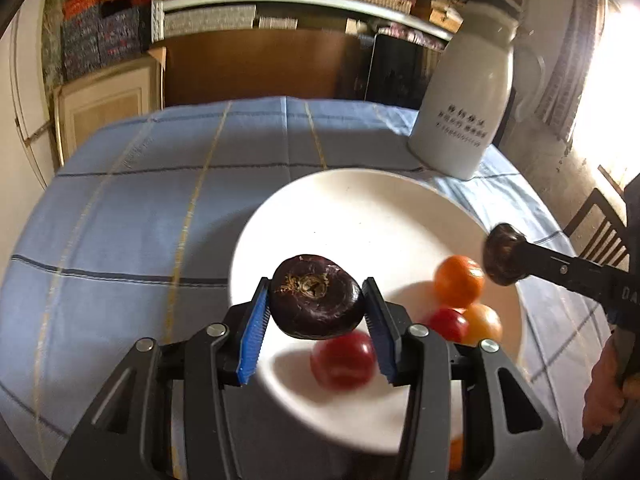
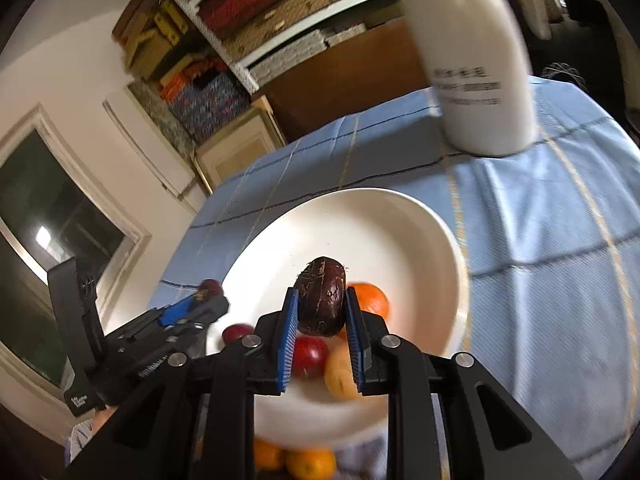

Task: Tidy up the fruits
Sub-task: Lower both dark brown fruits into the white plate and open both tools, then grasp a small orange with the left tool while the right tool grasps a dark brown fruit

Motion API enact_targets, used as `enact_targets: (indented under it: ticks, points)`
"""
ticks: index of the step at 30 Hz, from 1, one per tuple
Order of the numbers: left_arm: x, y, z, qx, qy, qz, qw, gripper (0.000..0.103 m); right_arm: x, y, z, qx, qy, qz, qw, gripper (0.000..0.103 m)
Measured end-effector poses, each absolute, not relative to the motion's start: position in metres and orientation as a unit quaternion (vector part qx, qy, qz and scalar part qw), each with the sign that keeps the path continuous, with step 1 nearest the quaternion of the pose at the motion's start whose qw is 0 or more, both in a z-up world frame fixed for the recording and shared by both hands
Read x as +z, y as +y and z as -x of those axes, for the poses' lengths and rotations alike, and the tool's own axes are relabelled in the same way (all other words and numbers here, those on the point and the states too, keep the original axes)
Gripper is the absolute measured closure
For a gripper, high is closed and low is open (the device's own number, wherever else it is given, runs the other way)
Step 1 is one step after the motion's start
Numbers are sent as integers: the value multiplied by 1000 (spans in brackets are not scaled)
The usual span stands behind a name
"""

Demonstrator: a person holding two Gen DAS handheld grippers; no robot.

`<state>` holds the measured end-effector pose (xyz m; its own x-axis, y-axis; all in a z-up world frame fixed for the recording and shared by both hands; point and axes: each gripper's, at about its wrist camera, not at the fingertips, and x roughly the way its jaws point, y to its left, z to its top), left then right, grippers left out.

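My left gripper [image 1: 316, 304] is shut on a dark purple round fruit [image 1: 316, 300], held above the near part of a white plate [image 1: 360, 208]. On the plate lie a red fruit [image 1: 343, 360], a second red fruit [image 1: 448, 323] and two orange fruits [image 1: 459, 286]. From the right, my right gripper [image 1: 502, 254] reaches over the plate's edge, shut on a dark brown fruit. In the right wrist view that gripper [image 2: 322, 306] pinches the dark fruit [image 2: 323, 300] edge-on above the plate [image 2: 400, 216]. The left gripper [image 2: 208, 296] shows at the left with its fruit.
A tall white jar [image 1: 464, 108] with printed text stands on the blue checked tablecloth [image 1: 140, 208] behind the plate. More orange fruits [image 2: 308, 462] lie below the plate's near rim. Shelves with boxes fill the back wall. A wooden chair [image 1: 600, 224] stands at the right.
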<state>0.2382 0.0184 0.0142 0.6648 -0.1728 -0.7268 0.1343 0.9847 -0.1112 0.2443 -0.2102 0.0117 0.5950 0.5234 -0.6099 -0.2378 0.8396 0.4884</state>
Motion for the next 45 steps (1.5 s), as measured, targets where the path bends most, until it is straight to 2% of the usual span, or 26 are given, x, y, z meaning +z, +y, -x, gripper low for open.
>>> enact_targets:
  ticks: [3, 5, 6, 7, 8, 10, 13, 14, 16, 27, 31, 37, 41, 45]
  points:
    - [2, 15, -252, -87, 414, 21, 906, 57, 4, -190, -266, 225, 405, -171, 870, 80]
    - [-2, 14, -254, -94, 414, 24, 905, 39, -1, -181, -274, 234, 412, -167, 864, 80]
    - [-2, 15, -253, -97, 408, 27, 907, 22, -3, -178, -275, 235, 417, -158, 864, 80]
    - [-1, 15, -251, -97, 403, 29, 909, 16, -4, -178, -273, 235, 414, -148, 867, 79]
    - [-1, 14, -250, -98, 401, 26, 911, 16, -5, -178, -271, 232, 411, -144, 869, 78]
    - [1, 13, -247, -93, 399, 18, 912, 16, -3, -184, -267, 227, 406, -147, 873, 69]
    - [2, 15, -238, -73, 392, 2, 917, 8, 5, -195, -257, 221, 393, -152, 880, 69]
    - [3, 17, -234, -65, 389, -4, 919, 8, 7, -199, -253, 218, 389, -152, 882, 68]
    - [5, 21, -222, -49, 381, -13, 923, 6, 11, -204, -243, 212, 381, -156, 886, 55]
    - [2, 41, -137, -34, 371, 2, 928, 5, -8, -258, -157, 180, 359, -202, 893, 28]
    - [-7, 29, -104, -44, 373, -32, 926, 5, -13, -280, -134, 169, 350, -233, 891, 23]
    - [-16, 15, -94, -51, 377, -69, 922, 4, -26, -292, -118, 161, 356, -252, 885, 23]
    - [-19, 23, -101, -66, 390, -48, 917, 4, -26, -285, -115, 162, 360, -243, 886, 23]
    - [-11, 58, -102, -7, 379, -2, 925, 4, -26, -285, -116, 163, 361, -243, 885, 23]
